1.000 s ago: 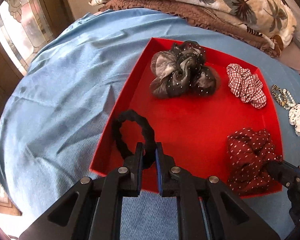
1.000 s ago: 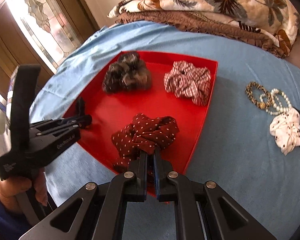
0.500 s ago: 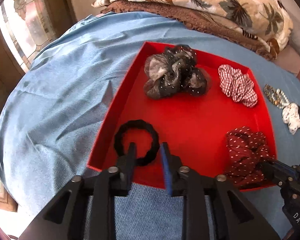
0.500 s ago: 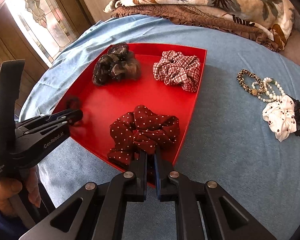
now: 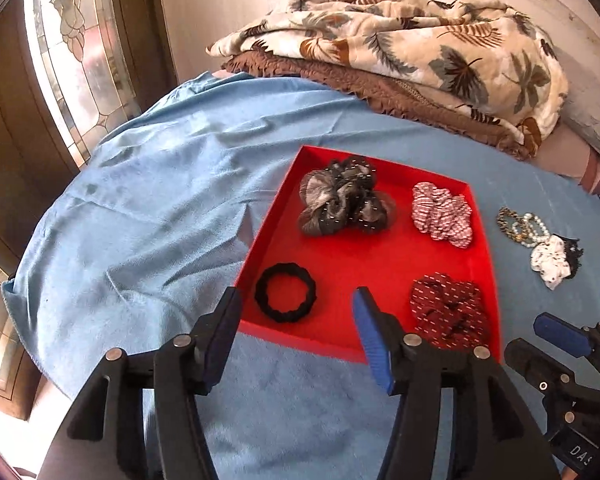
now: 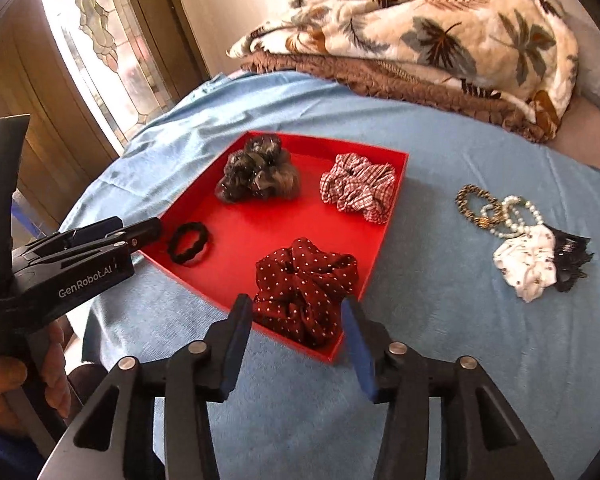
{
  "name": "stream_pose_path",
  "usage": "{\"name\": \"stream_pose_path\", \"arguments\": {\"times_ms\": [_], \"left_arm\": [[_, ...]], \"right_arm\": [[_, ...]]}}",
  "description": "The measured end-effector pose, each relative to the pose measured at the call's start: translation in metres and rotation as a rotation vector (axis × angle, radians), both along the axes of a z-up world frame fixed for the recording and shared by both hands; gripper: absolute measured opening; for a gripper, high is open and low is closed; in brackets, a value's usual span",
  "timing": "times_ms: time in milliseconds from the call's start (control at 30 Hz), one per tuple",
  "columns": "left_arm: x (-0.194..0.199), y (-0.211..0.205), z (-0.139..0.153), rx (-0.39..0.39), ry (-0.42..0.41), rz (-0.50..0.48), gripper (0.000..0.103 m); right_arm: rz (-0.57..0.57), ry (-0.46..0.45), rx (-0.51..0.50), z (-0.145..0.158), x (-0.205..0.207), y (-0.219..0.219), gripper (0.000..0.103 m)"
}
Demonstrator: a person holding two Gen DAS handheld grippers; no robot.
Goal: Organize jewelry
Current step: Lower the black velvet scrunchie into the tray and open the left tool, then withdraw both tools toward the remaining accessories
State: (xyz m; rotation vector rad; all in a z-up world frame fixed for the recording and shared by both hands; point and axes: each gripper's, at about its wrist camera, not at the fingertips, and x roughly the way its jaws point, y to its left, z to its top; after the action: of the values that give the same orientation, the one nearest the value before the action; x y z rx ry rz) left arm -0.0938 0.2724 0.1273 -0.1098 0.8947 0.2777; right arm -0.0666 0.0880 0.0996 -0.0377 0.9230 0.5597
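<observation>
A red tray (image 5: 364, 260) (image 6: 260, 224) lies on the blue cloth. In it are a black hair tie (image 5: 285, 298) (image 6: 189, 242), a dark red dotted scrunchie (image 5: 448, 316) (image 6: 304, 290), a grey-black scrunchie (image 5: 342, 200) (image 6: 258, 174) and a red checked scrunchie (image 5: 442, 214) (image 6: 358, 188). My left gripper (image 5: 298, 308) is open and empty, drawn back just short of the hair tie. My right gripper (image 6: 296, 320) is open and empty, just short of the dotted scrunchie. Bead bracelets (image 5: 522, 226) (image 6: 494, 210) and a white scrunchie (image 5: 552, 260) (image 6: 530, 264) lie right of the tray.
Folded blankets (image 5: 412, 56) (image 6: 420, 40) are stacked at the back. A stained-glass door (image 5: 72, 52) stands at the left. The blue cloth (image 5: 140, 208) hangs over the left edge. The other gripper shows in each view, the right one (image 5: 560, 348) and the left one (image 6: 100, 240).
My left gripper opened, left the black hair tie flat in the tray and drew back. My right gripper opened off the dotted scrunchie and drew back too.
</observation>
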Motion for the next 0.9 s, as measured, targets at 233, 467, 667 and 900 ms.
{"name": "stream_pose_path", "arguments": {"times_ms": [233,467,667,900], "left_arm": [[-0.015,-0.026,0.006,0.024,0.012,-0.013,0.06],[-0.034,-0.057,0.012,0.057,0.004,-0.061,0.064],[-0.047,-0.081,0.022,0.106,-0.021,-0.104,0.069],[-0.054,-0.098,0.024,0.108,-0.017,-0.144,0.069]], "right_arm": [[-0.056,-0.027,0.008,0.007,-0.019,-0.035,0.056],[-0.137,-0.013,0.038,0.009,-0.032,-0.074,0.057],[-0.192,-0.006,0.059,0.009,-0.04,-0.095,0.057],[-0.219,-0.03,0.06,0.014,-0.051,-0.11,0.058]]}}
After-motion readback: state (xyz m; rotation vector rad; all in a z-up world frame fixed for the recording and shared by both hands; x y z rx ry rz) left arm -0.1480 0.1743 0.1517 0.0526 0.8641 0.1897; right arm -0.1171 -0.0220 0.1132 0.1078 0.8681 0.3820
